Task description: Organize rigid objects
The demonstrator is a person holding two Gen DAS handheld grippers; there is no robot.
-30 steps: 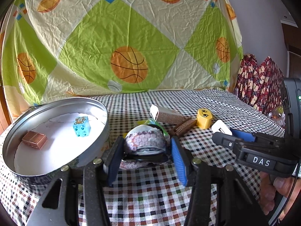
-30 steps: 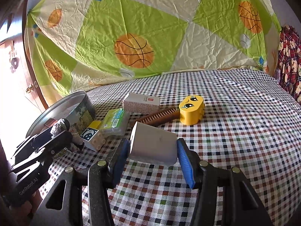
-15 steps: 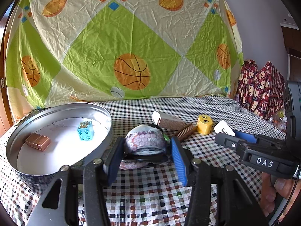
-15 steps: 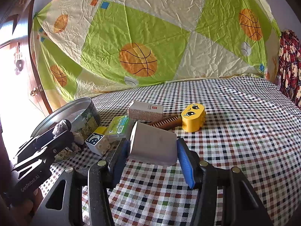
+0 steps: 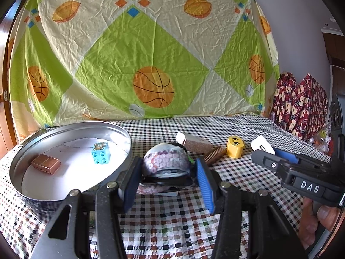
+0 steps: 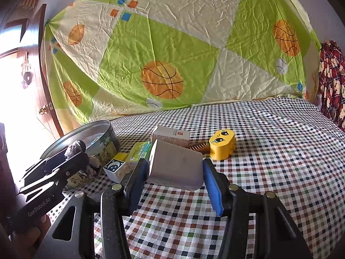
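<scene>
Left hand-held gripper (image 5: 168, 179) clamped on sequined pouch (image 5: 166, 161) just right of round tin (image 5: 19, 190); right hand-held gripper (image 6: 175, 178) clamped on white box (image 6: 175, 168), further right. Checked tablecloth (image 6: 280, 151), basketball-print sheet (image 5: 151, 54) behind tin.

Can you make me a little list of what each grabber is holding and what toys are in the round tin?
left gripper: shut on a sequin pouch, lifted off the cloth
right gripper: shut on a white box
round tin: blue toy block and copper-coloured block inside
on the checked tablecloth: yellow face block, brown comb, speckled box, green packet, moon block
</scene>
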